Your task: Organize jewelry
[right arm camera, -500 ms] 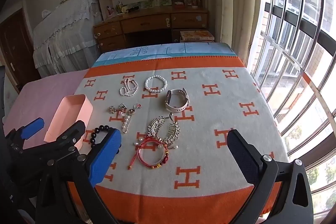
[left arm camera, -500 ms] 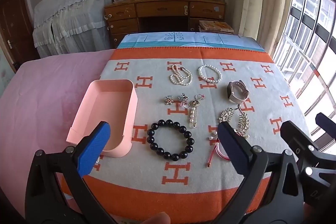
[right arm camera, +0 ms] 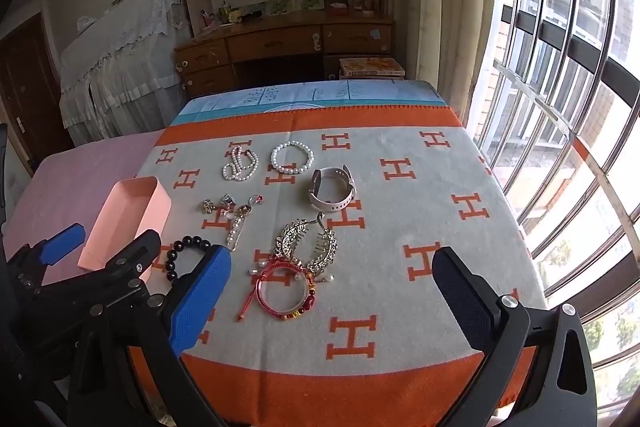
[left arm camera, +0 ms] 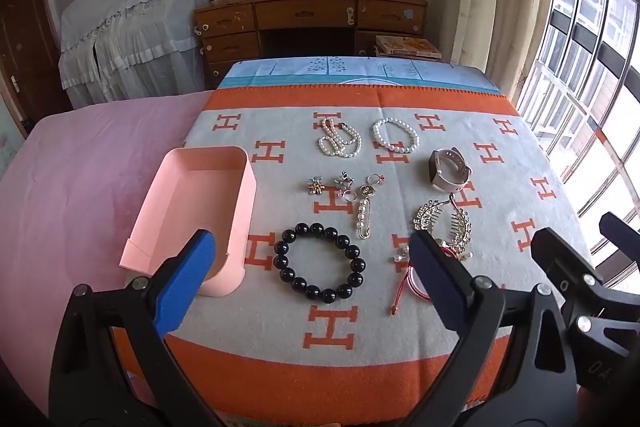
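An empty pink box (left arm camera: pixel 192 211) (right arm camera: pixel 128 215) lies at the left on the orange-and-grey blanket (left arm camera: pixel 400 315). Jewelry is spread beside it: a black bead bracelet (left arm camera: pixel 319 263) (right arm camera: pixel 186 253), a red cord bracelet (right arm camera: pixel 286 289), a gold hair comb (left arm camera: pixel 444 223) (right arm camera: pixel 308 241), a white watch (left arm camera: pixel 448 169) (right arm camera: pixel 332 189), two pearl strands (left arm camera: pixel 340 141) (left arm camera: pixel 396 135), small brooches (left arm camera: pixel 332 183) and a pearl pin (left arm camera: pixel 362 217). My left gripper (left arm camera: pixel 312 279) is open above the near edge, framing the black bracelet. My right gripper (right arm camera: pixel 332 301) is open, framing the red bracelet.
A pink sheet (left arm camera: pixel 80 187) covers the bed to the left of the blanket. A wooden desk (left arm camera: pixel 312 19) with shelves stands beyond. A barred window (right arm camera: pixel 560 107) runs along the right. The left gripper's body shows at lower left of the right wrist view (right arm camera: pixel 80 287).
Both views have shifted slightly; the grippers stay open and nothing on the blanket has moved.
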Demonstrator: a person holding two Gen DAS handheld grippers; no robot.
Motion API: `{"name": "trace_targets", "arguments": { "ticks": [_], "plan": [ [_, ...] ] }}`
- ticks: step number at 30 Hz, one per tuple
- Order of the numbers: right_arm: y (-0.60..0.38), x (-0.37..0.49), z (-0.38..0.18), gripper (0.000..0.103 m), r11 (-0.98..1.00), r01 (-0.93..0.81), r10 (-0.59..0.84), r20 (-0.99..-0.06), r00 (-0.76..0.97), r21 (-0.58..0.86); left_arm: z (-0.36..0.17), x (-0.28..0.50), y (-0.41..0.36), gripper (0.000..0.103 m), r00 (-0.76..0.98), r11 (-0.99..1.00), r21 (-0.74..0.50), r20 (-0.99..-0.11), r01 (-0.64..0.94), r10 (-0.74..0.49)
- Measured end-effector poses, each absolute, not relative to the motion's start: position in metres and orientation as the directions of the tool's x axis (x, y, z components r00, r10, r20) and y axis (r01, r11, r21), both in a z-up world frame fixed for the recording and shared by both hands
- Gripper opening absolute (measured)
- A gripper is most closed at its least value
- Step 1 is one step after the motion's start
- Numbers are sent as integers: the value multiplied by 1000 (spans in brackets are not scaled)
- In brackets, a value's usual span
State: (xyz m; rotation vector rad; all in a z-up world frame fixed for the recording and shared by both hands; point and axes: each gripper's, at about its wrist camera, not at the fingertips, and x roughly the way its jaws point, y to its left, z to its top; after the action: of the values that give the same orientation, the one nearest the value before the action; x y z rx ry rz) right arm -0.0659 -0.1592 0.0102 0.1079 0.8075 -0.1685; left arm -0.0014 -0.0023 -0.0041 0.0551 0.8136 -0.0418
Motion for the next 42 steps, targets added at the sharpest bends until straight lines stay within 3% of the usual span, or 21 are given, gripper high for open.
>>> {"name": "trace_targets", "arguments": {
  "ticks": [42],
  "plan": [
    [-160,-79,12,101,979,201,-109,-728,677,40,-16,-8,-4,96,667,997,27,-745,70,-27]
  ]
}}
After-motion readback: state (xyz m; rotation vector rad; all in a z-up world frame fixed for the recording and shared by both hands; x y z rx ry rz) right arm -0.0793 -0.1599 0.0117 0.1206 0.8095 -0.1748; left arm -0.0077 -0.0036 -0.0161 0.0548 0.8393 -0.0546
